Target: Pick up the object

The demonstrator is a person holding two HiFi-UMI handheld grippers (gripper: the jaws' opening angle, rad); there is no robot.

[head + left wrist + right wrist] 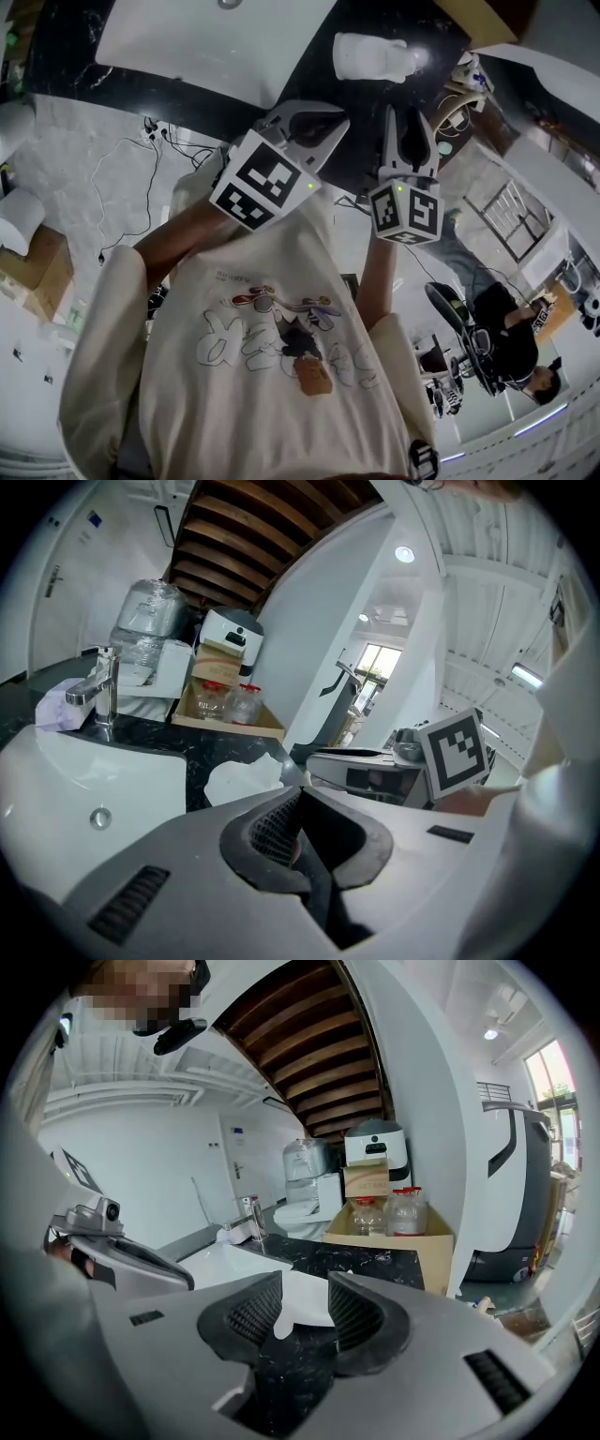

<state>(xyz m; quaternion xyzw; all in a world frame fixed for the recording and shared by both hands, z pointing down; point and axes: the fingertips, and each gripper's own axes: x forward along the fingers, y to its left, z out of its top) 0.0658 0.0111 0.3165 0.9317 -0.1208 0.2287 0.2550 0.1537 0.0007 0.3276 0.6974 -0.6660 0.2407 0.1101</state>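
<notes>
- The white sink (187, 37) is set into the black, white-veined surface (314, 70) at the left of the head view. The left gripper view shows a chrome faucet (105, 682) standing at its far rim.
- The left gripper (328, 119) is held above the surface just right of the sink. Its jaws are clenched together, the ribbed pads meet at the tips, and I can make out nothing between them.
- The object (375, 56) is a white, lumpy, crumpled-looking piece with an uneven outline and soft folds, brighter at its right end. It lies flat on the dark surface to the right of the sink, beyond both grippers and touching neither.
- The right gripper (412, 117) is beside the left one, with its marker cube facing the camera. Its jaws are released and stand apart. In the right gripper view the white object shows through the gap between the pads, farther off on the surface, and the pads do not press on it.
- A cardboard box (412, 1246) holding clear jars (394, 1213) with red lids sits farther back on the surface.
</notes>
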